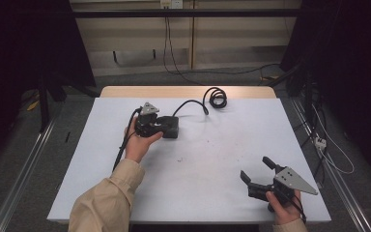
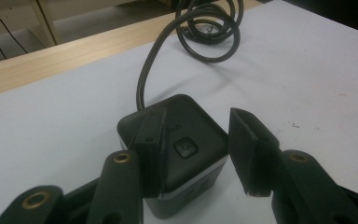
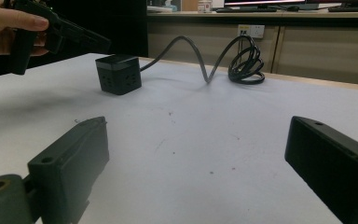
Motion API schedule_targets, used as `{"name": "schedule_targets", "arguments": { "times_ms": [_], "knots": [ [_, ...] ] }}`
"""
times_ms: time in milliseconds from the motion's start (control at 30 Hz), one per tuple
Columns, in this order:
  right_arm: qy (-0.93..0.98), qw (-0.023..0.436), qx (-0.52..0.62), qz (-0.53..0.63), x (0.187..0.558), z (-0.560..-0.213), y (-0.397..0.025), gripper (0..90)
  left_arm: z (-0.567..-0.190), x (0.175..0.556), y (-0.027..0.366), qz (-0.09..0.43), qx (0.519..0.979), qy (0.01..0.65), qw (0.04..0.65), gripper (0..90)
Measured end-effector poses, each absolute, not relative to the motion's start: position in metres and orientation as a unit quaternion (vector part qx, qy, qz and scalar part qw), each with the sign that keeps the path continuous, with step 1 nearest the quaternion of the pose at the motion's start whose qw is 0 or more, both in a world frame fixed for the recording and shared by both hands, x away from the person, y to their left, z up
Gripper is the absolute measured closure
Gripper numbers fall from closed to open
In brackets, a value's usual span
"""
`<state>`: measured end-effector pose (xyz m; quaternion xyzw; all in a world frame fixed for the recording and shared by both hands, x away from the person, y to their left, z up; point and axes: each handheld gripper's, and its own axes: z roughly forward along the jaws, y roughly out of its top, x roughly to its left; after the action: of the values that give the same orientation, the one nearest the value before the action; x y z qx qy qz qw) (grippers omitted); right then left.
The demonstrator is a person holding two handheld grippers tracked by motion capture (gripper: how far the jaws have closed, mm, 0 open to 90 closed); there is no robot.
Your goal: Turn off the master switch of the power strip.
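Left gripper (image 1: 158,126) held by the person's left hand (image 1: 136,142) toward the far left part of the white table (image 1: 207,159), fingers (image 2: 151,140) spread about as wide as a black cube-shaped power block (image 2: 182,140) and set around it. In the left gripper view, one finger lying against the cube's near left face, the other finger just off its right side with a sliver of table showing between; not clamped. A small square button (image 2: 185,148) on the cube's top, between the two fingers. A grey band round the cube lower down. Beyond the fingertips, a black cable (image 1: 189,103) leaving the cube's far side and running to a loose coil (image 1: 217,97) near the table's far wooden edge.

Right gripper (image 1: 262,174) in the right hand (image 1: 285,209) at the near right corner, well apart from the cube. Fingers (image 3: 74,158) wide open, nothing between them but bare table. Ahead of these fingers in the right gripper view, the cube, showing socket holes on its side, with the left gripper above it and the coil further right.
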<state>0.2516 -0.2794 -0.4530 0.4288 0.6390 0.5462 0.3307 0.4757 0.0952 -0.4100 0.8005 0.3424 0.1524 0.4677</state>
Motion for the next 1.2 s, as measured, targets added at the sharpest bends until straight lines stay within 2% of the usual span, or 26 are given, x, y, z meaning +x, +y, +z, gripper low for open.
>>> {"name": "schedule_targets", "arguments": {
  "times_ms": [333, 900, 1200],
  "knots": [
    [0.638, 0.33, 0.43, 0.547, 0.251, -0.453, -0.279, 5.7, -0.404, 0.482, 0.091, 0.156, 0.796, 0.348, 0.47, 58.9],
    [0.636, 0.329, 0.432, 0.548, 0.251, -0.452, -0.28, 5.7, -0.403, 0.489, 0.094, 0.136, 0.791, 0.371, 0.468, 77.2],
    [0.635, 0.33, 0.433, 0.549, 0.251, -0.452, -0.28, 5.8, -0.403, 0.49, 0.095, 0.127, 0.788, 0.38, 0.468, 80.4]
  ]
}}
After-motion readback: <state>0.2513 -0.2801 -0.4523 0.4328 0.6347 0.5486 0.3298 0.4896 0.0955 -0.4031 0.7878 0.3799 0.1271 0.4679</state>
